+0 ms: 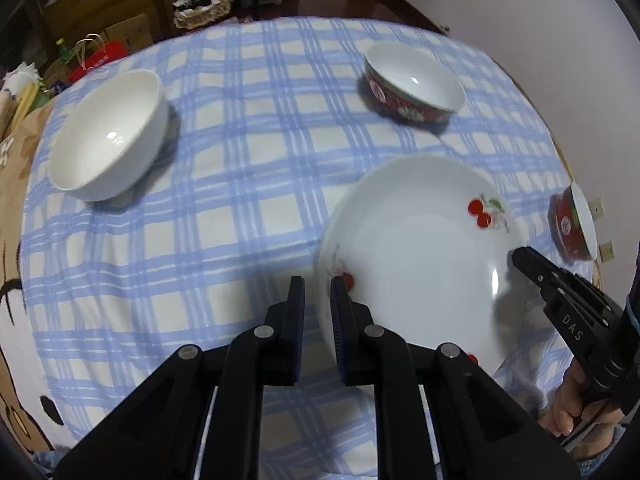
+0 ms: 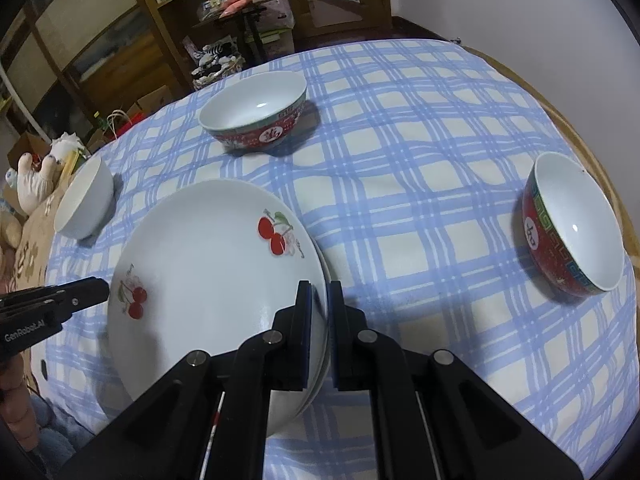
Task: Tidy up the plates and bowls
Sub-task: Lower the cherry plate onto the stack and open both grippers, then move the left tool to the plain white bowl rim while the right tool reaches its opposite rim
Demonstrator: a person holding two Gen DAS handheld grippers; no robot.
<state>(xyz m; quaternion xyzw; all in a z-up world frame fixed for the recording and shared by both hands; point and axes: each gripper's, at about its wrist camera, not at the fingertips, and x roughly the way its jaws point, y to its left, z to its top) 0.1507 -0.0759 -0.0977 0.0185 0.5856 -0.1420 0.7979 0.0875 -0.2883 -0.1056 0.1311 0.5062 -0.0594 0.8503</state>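
1. Checked cloth, soft and blue on cream, covers the round table as a tablecloth [image 1: 240, 200] under all the crockery.
2. At the left edge sits the white bowl [image 1: 108, 136], a plain, glossy, deep round bowl, upright and well apart from the rest.
3. The left gripper [image 1: 318, 300] has matte black fingers with blue ribbed pads. They stand a narrow gap apart with the left rim of the plate between them. The right pad lies against the plate's inside. Whether both pads press cannot be told.
4. The cherry plate [image 1: 420, 248] is a wide, shallow, shiny white dish printed with red cherries, at the near middle of the cloth. A second rim shows just under it in the right wrist view.
5. Behind it stands the far red bowl [image 1: 414, 82], upright, white inside with a red patterned outside.
6. The right gripper [image 2: 322, 308] is clamped nearly closed on the plate's right rim, one pad inside and one outside.
7. Farthest right is the right red bowl [image 2: 572, 224], with the same red glaze and a green banded rim, standing alone near the table edge.
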